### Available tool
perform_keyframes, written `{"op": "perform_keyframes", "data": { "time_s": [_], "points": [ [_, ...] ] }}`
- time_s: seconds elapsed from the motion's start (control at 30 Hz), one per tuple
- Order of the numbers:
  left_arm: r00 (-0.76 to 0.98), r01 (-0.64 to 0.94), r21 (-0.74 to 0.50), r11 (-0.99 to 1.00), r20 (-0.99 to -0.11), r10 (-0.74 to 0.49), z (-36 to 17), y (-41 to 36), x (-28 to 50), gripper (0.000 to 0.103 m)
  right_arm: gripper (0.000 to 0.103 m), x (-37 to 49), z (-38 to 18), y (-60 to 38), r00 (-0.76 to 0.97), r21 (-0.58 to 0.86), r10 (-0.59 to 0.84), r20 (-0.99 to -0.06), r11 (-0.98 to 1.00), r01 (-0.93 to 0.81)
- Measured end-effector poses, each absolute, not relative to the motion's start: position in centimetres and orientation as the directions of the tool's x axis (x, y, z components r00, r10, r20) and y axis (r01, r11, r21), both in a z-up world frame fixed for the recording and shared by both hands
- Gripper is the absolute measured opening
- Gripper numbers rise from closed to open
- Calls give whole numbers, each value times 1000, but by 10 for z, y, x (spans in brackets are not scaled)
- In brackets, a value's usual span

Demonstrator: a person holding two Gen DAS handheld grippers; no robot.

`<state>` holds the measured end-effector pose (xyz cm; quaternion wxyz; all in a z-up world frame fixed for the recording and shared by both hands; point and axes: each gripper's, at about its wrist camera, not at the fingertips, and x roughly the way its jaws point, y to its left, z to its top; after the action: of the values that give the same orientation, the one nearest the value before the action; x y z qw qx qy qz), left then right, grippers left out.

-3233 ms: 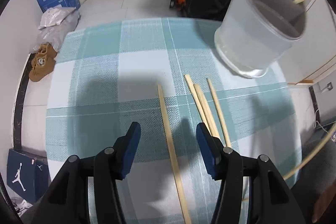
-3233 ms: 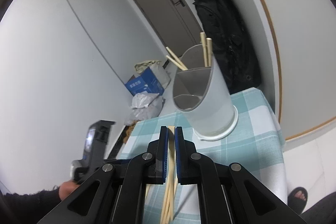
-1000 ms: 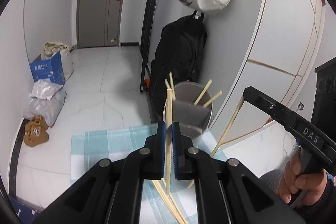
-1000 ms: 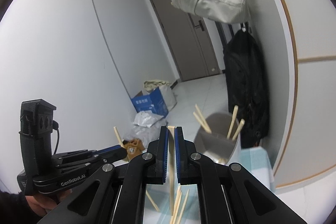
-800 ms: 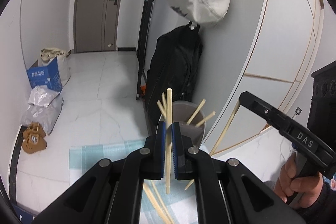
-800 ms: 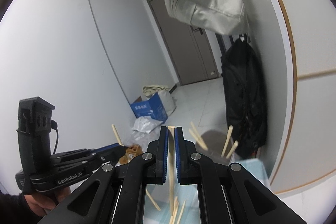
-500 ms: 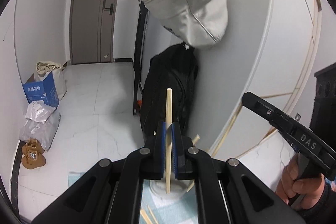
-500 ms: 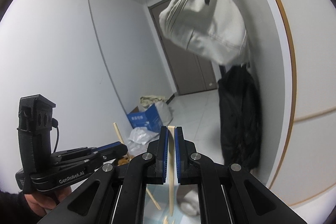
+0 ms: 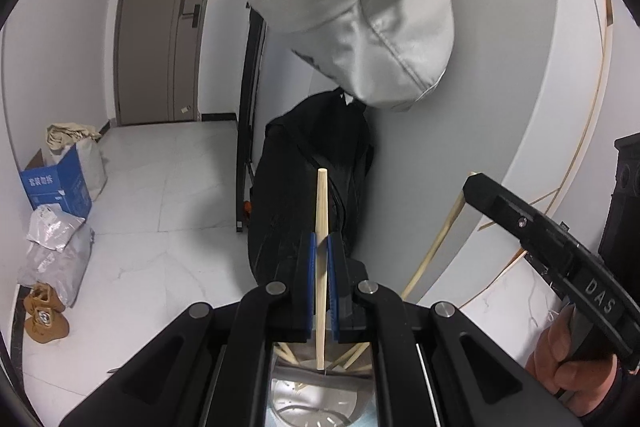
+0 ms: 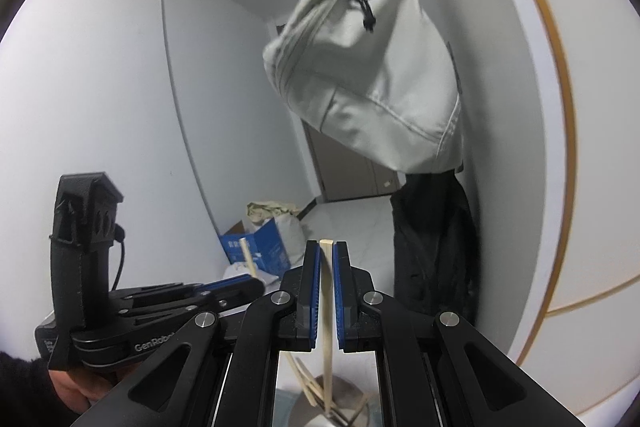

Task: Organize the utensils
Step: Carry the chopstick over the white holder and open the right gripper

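Note:
My left gripper (image 9: 320,247) is shut on a wooden chopstick (image 9: 322,211) held upright, its lower end hanging over the grey utensil holder (image 9: 320,403) below. My right gripper (image 10: 326,255) is shut on a second chopstick (image 10: 327,291), also upright, its lower end reaching down into the same holder (image 10: 340,407). Several chopsticks (image 10: 306,383) lean inside the holder. Each gripper shows in the other's view: the right one (image 9: 472,183) at the right, the left one (image 10: 244,283) at the left.
A pale canvas bag (image 9: 360,7) hangs overhead on a black rack, with a black backpack (image 9: 312,179) below it against the white wall. A blue box (image 9: 56,187), plastic bags and brown shoes (image 9: 44,315) sit on the floor at the left.
Both grippers have tilted upward and moved over the holder, which has slid to the bottom edge of both views. Each stays shut on its chopstick.

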<state>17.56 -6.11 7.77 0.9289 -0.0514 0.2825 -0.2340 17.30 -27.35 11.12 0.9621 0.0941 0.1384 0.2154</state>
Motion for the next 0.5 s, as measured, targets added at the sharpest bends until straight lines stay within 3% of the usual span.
{"op": "perform_keyframes", "data": {
  "time_s": [0.5],
  "points": [
    [604, 494, -269, 827, -578, -548, 39, -66, 201, 2, 6, 201, 59, -261, 848, 205, 422, -321, 905, -373]
  ]
}}
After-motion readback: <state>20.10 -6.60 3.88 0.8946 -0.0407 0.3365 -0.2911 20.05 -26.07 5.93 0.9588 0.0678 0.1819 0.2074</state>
